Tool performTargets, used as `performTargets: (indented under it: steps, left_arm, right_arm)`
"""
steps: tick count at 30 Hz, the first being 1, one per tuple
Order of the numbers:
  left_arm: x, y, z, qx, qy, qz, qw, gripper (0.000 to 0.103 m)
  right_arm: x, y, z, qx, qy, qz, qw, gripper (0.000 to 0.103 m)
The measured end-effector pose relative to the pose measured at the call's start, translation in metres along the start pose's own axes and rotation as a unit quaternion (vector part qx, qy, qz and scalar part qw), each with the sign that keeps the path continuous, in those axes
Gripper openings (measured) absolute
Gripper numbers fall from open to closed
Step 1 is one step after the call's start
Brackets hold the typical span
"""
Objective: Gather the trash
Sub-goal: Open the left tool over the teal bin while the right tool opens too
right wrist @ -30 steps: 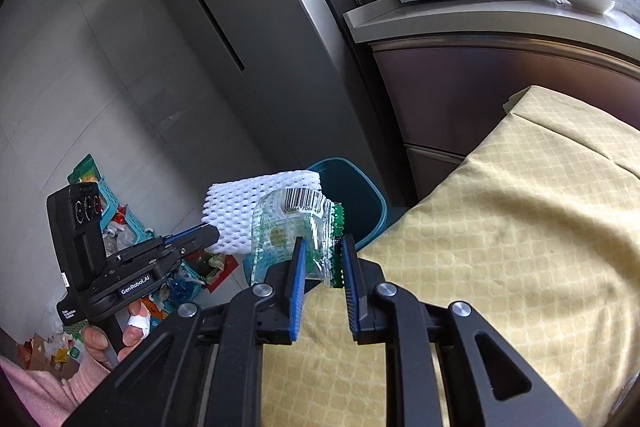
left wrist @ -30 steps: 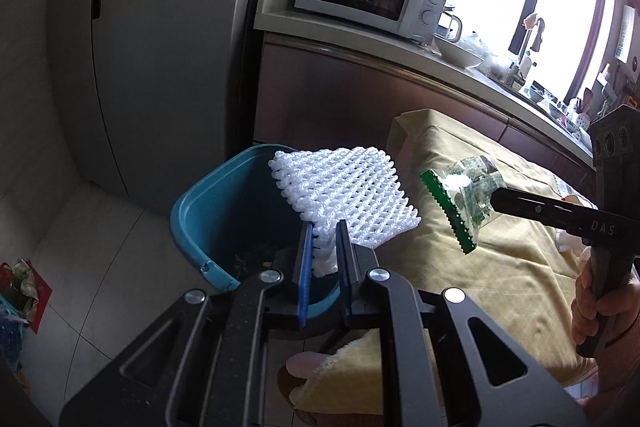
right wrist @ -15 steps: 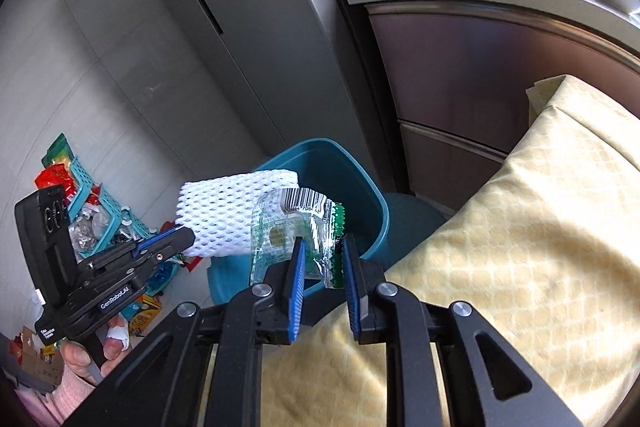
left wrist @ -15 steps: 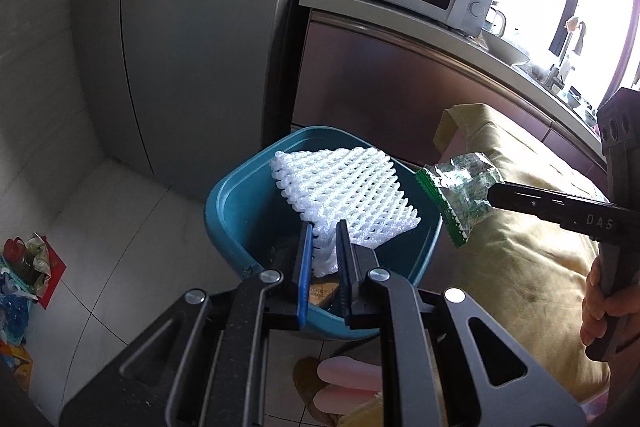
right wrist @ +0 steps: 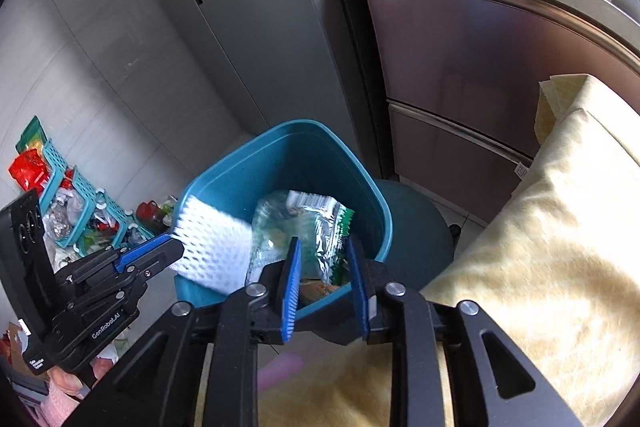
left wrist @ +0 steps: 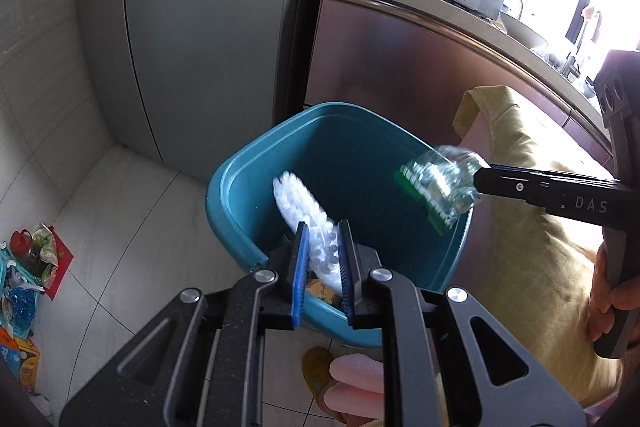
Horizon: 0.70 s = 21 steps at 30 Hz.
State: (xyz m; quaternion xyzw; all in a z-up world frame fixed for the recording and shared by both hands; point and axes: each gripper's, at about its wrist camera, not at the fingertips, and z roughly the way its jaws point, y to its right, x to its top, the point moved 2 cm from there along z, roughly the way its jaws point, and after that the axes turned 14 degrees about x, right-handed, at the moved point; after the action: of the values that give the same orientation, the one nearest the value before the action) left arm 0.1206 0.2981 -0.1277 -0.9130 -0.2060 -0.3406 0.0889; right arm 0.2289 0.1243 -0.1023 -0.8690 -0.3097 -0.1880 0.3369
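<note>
the left gripper (left wrist: 323, 259) has its blue pads spread a little, with the white foam net (left wrist: 308, 223) between them; whether they are gripping it i cannot tell. the net is a soft, bumpy mesh sleeve, blurred, hanging over the mouth of the teal bin (left wrist: 240, 179). from the right wrist view the same net (right wrist: 216, 247) sits at the left gripper's tip above the bin's near rim (right wrist: 384, 211).

the right gripper (right wrist: 324, 275) is spread wide, released, and the clear plastic wrapper (right wrist: 308, 227) with green edging and a barcode is blurred just ahead of its pads, over the bin opening. the bin stands on the tiled floor beside the yellow cloth (right wrist: 540, 227) and near the grey fridge (left wrist: 192, 27).
</note>
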Motion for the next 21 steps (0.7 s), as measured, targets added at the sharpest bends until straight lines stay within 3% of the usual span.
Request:
performTargets:
  steps: [12,21]
  left_arm:
    - [-0.002,0.009,-0.01,-0.022,0.012,0.005,0.9997,0.019]
    - [-0.013,0.052,-0.062,-0.081,0.066,0.064,0.9925,0.031]
  right_arm:
    - [-0.003,0.006,-0.007,0.006,0.014,0.001,1.0,0.028]
    - [-0.022,0.006,-0.069,0.017,0.081,-0.003,0.997,0.036]
